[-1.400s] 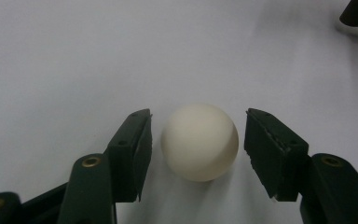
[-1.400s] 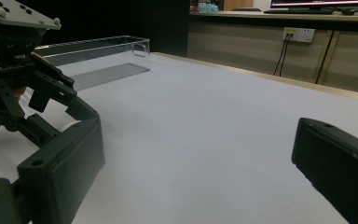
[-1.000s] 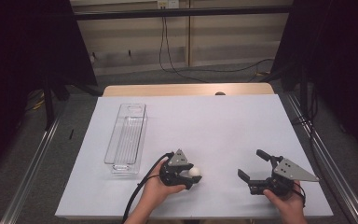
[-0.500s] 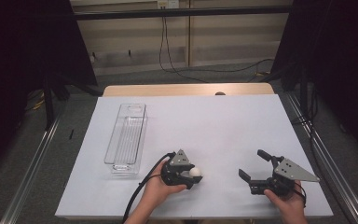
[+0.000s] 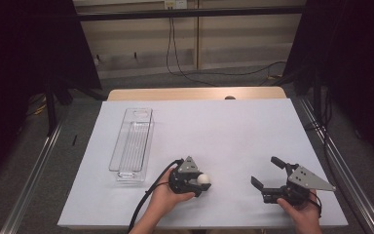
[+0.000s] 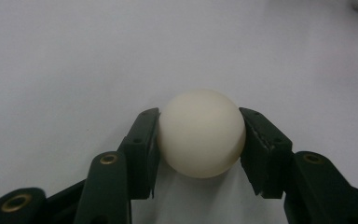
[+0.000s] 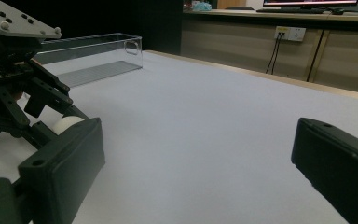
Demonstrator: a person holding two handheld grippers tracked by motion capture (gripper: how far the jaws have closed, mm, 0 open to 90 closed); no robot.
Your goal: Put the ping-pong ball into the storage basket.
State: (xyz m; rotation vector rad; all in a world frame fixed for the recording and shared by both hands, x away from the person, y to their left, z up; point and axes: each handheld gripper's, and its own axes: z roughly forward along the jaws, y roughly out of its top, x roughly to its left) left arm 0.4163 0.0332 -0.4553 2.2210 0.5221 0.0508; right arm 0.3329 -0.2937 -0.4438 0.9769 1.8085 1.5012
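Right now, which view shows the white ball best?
The left gripper view: the white ball sits large and sharp, both black pads pressed against its sides. The high view shows it small at the left gripper. The right gripper view catches a sliver of it behind that gripper's own jaw.

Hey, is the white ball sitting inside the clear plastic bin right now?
No, the white ball is clamped between the jaws of the left gripper on the table, apart from the clear bin.

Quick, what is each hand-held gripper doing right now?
Left hand-held gripper: closed on the small white round ball.
Right hand-held gripper: open, holding nothing.
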